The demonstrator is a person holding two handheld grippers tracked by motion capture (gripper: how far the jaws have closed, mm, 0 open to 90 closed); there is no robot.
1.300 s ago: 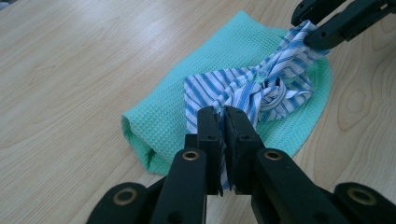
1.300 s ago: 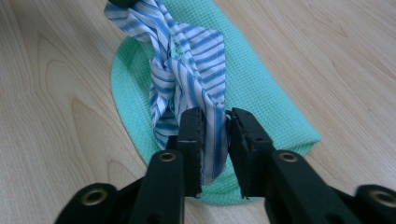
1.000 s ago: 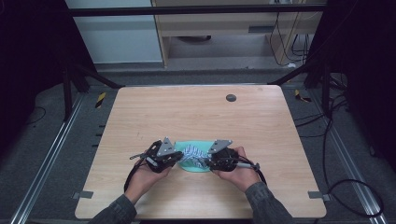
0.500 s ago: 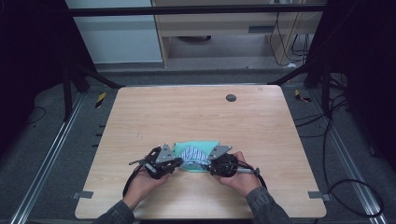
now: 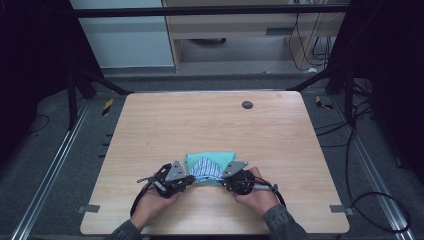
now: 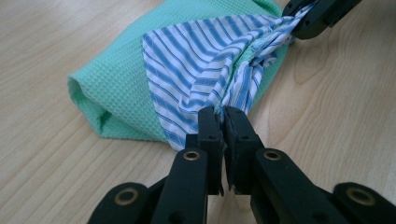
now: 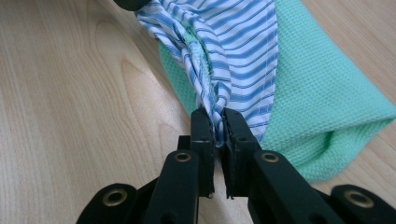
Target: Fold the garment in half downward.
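Observation:
A blue-and-white striped cloth point(image 5: 206, 168) lies over a folded green waffle cloth point(image 5: 210, 157) near the front edge of the wooden table point(image 5: 200, 120). My left gripper point(image 6: 223, 114) is shut on a bunched corner of the striped cloth point(image 6: 196, 60), with the green cloth point(image 6: 112, 88) under it. My right gripper point(image 7: 215, 116) has just been closing and now pinches the opposite bunched end of the striped cloth point(image 7: 243, 51), beside the green cloth point(image 7: 322, 107). In the high view the left gripper point(image 5: 191, 178) and right gripper point(image 5: 222, 179) face each other, with the cloth taut between them.
A small dark round disc point(image 5: 247, 105) sits near the table's far edge. Black frame posts and cables stand around the table on the grey floor. The other hand's jaw tip point(image 6: 308, 21) shows at the top right of the left gripper view.
Both hands have drifted slightly toward the table's near edge and lower. The striped cloth now stretches between the two grippers.

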